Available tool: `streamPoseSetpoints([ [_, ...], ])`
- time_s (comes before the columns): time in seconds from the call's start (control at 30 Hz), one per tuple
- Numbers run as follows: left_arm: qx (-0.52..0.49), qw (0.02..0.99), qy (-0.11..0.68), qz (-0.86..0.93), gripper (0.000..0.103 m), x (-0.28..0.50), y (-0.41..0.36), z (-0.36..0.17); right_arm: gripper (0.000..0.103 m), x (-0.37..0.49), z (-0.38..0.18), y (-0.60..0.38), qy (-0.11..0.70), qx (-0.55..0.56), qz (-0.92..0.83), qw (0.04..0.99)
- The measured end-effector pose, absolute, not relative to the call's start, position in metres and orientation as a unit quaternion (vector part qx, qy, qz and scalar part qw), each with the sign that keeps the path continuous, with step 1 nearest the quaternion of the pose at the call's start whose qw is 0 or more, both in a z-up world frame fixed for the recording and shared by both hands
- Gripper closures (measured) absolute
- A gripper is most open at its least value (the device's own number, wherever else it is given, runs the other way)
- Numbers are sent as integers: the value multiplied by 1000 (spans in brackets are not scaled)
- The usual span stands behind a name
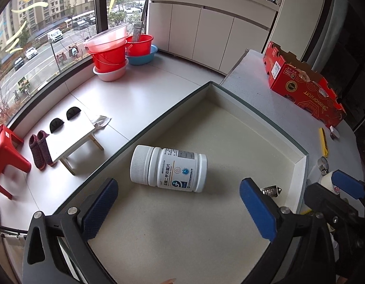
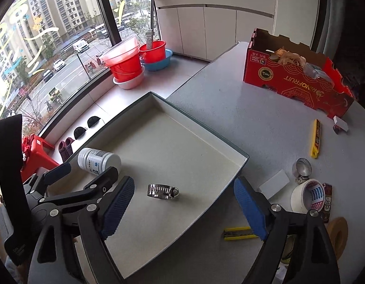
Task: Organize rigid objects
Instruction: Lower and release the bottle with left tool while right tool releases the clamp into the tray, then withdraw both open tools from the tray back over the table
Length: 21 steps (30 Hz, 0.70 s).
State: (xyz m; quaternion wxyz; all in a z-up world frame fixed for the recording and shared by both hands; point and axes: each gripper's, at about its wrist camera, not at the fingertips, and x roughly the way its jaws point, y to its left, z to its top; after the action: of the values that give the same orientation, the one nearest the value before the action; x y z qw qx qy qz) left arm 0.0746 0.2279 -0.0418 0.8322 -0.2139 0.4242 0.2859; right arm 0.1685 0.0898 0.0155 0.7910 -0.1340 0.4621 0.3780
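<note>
Grey speckled table (image 2: 265, 118), red cardboard fruit box (image 2: 296, 80) at its far right edge. Shallow tray (image 2: 239, 165) with beige floor sits on table's left part, its left edge overhanging toward the window side. White pill bottle (image 1: 169, 168) lies on its side in tray near left rim, cap pointing left. Metal hose clamp (image 2: 162, 191) lies on tray floor toward near right side, apart from bottle. Left gripper (image 1: 180, 209) jaws wide, nothing between pads, hovering above the bottle. Right gripper (image 2: 184, 207) jaws wide, clamp below, not touched. On table right of tray: white tape roll (image 2: 306, 198), second hose clamp (image 2: 301, 168), yellow utility knife (image 2: 316, 139).
</note>
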Motion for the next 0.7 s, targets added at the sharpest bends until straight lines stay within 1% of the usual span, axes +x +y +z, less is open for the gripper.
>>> streamPoseSetpoints([
  [0.27,-211,843,421,262,0,57,190,-25,16,151,25,46,466,-108,364,799],
  [0.43,-189,852,425,241,0,53,161,-17,16,142,25,12,467,-98,340,810],
  [0.7,-159,860,441,203,0,46,111,-15,16,134,22,-67,480,-50,286,828],
])
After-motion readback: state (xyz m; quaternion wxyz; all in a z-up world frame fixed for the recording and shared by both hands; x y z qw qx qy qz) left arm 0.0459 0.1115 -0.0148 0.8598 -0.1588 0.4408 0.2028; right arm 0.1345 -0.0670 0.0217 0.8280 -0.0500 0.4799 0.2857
